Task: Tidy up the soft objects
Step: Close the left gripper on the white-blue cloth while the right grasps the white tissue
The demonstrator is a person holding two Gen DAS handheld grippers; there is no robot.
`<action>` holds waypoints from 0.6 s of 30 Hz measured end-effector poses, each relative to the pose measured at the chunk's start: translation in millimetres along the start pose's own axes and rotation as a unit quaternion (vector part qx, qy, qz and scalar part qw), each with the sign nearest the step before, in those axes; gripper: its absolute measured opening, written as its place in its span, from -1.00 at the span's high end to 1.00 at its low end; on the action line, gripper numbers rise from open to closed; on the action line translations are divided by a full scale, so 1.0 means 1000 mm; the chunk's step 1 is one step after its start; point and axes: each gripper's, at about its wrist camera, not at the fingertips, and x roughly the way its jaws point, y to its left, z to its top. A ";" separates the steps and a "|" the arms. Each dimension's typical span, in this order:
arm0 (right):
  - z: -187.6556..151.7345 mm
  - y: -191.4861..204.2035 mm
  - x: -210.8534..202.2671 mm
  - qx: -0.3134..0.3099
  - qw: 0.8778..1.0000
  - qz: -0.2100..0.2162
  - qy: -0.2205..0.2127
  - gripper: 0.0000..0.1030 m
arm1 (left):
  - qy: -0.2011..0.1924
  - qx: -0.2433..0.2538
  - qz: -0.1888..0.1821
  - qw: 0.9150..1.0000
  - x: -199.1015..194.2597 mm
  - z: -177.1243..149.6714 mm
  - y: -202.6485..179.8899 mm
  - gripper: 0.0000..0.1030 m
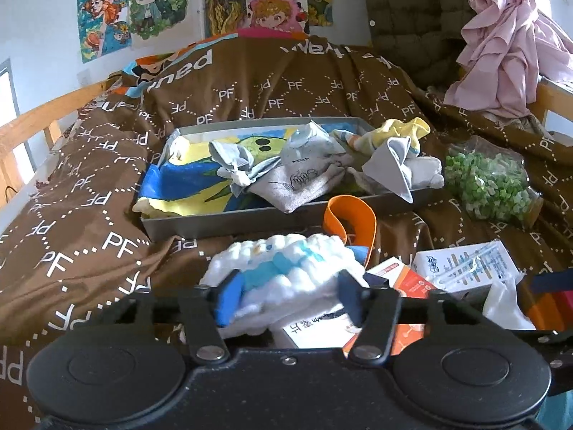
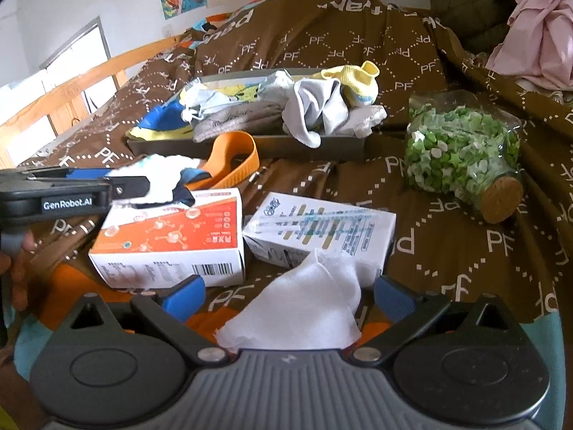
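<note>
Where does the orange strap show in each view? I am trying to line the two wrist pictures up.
Left wrist: orange strap just right of centre, looped upright against the grey tray's front wall, behind the white padded cloth.
Right wrist: orange strap left of centre, lying before the tray, behind the orange-and-white box.
Shared landmark: the jar of green stars.

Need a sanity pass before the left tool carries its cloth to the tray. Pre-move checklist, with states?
1. Left tool pads pressing on the white-and-blue quilted cloth: ok, both pads sit against it.
2. Cloth clear of the orange-and-white box: cannot tell, it overlaps the box edge.
3. Orange strap out of the path to the grey tray: not ok, it lies between.
4. Room in the tray: ok, the left part holds only flat fabric.
5. Right tool free: cannot tell, white gauze lies between its fingers, contact unclear.
</note>
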 end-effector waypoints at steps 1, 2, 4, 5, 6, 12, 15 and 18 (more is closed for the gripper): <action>0.000 0.000 0.002 0.000 1.000 -0.001 0.003 -0.97 | 0.001 0.001 -0.001 1.000 0.000 0.000 0.000 0.03; -0.001 0.000 0.004 0.000 1.000 -0.002 0.006 -0.95 | 0.001 0.001 -0.002 1.000 0.001 -0.001 -0.001 0.07; -0.002 0.000 0.006 -0.001 1.000 -0.005 0.010 -0.91 | -0.005 0.002 -0.001 1.000 -0.001 -0.001 -0.002 0.22; -0.002 0.000 0.007 -0.002 1.000 -0.006 0.011 -0.90 | -0.009 0.002 -0.001 1.000 -0.002 -0.001 -0.002 0.25; -0.002 0.000 0.008 -0.002 1.000 -0.007 0.013 -0.87 | -0.011 0.001 -0.003 1.000 -0.002 0.000 -0.003 0.29; -0.004 -0.002 0.012 0.005 1.000 -0.013 0.027 -0.72 | -0.019 -0.015 -0.009 1.000 -0.006 0.001 0.001 0.55; -0.005 -0.003 0.014 0.009 0.999 -0.014 0.033 -0.58 | -0.020 -0.029 -0.006 0.999 -0.007 0.002 0.005 0.75; -0.006 -0.004 0.016 0.012 0.999 -0.012 0.039 -0.46 | -0.024 -0.054 -0.006 0.998 -0.009 0.003 0.012 0.82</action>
